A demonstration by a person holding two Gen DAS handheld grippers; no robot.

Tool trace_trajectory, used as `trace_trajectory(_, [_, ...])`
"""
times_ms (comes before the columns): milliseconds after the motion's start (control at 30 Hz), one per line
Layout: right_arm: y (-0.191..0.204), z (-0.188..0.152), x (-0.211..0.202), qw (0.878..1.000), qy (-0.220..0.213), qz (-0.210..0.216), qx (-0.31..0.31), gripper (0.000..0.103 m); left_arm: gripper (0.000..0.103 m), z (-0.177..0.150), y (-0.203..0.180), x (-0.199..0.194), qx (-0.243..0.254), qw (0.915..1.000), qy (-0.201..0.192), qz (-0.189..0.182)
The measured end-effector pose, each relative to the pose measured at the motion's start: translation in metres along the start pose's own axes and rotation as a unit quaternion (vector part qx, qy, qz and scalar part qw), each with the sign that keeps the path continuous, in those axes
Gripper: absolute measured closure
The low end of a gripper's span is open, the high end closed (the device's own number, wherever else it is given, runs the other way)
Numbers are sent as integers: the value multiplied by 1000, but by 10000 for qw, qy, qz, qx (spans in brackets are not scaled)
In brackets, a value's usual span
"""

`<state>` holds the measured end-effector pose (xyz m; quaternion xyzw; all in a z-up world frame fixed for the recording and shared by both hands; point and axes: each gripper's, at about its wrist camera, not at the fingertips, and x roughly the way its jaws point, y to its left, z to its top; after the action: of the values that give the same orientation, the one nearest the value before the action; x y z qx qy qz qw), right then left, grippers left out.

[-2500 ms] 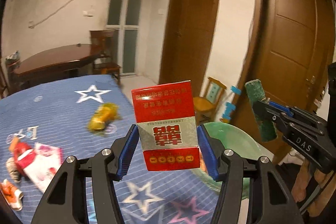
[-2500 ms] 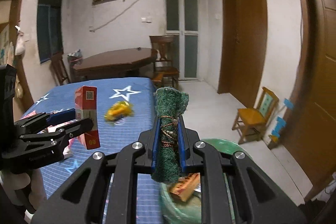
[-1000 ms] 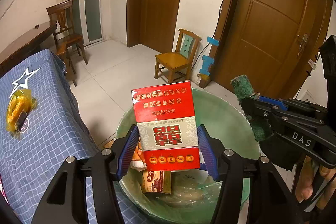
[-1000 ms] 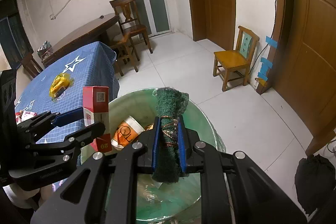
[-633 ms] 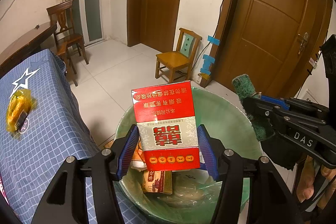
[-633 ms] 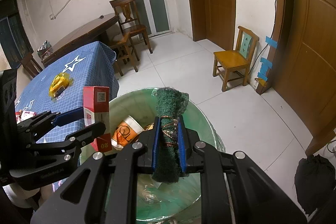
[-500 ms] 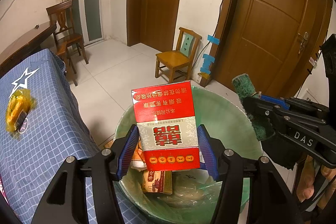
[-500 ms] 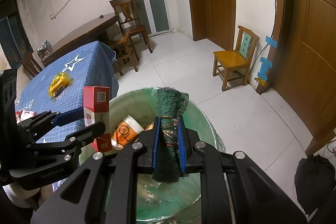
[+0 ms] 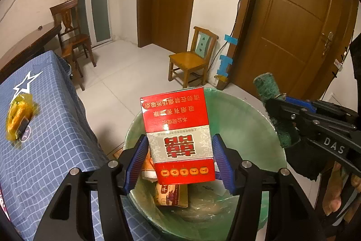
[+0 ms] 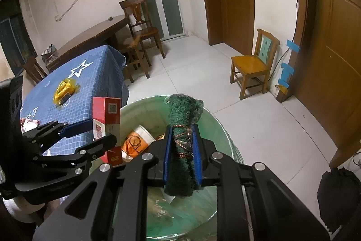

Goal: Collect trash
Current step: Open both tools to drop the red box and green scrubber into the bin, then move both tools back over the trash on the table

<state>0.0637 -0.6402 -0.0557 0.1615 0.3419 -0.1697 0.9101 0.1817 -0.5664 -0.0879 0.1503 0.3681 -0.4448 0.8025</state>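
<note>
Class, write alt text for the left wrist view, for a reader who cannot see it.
The left claw holds a red and silver box over a green-lined trash bin that already has litter in it. At right, the right claw grips a rolled green scouring pad; at left, a yellow wrapper lies on a blue star-patterned tablecloth.

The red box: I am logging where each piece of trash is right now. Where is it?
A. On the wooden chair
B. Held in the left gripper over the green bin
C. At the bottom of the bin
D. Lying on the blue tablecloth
B: the left gripper holds the red box between its pads above the open green bin.
</note>
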Motion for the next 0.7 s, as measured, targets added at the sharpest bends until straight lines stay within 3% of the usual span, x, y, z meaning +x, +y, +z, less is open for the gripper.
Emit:
trace_trajectory(33, [-1, 0, -1, 10000, -27, 10, 21, 70, 42, 0, 1, 1, 3, 10000, 23, 8])
trace_trajectory(100, [-3, 0, -3, 10000, -72, 9, 51, 63, 38, 0, 2, 1, -12, 10000, 26, 33])
trace_trajectory(433, [-6, -1, -9, 9999, -140, 1, 77, 62, 35, -6, 8, 0, -27, 9999, 51, 82])
trace_trajectory(700, [8, -17, -39, 9992, -397, 12, -25, 61, 35, -19, 14, -26, -42, 10000, -15, 76])
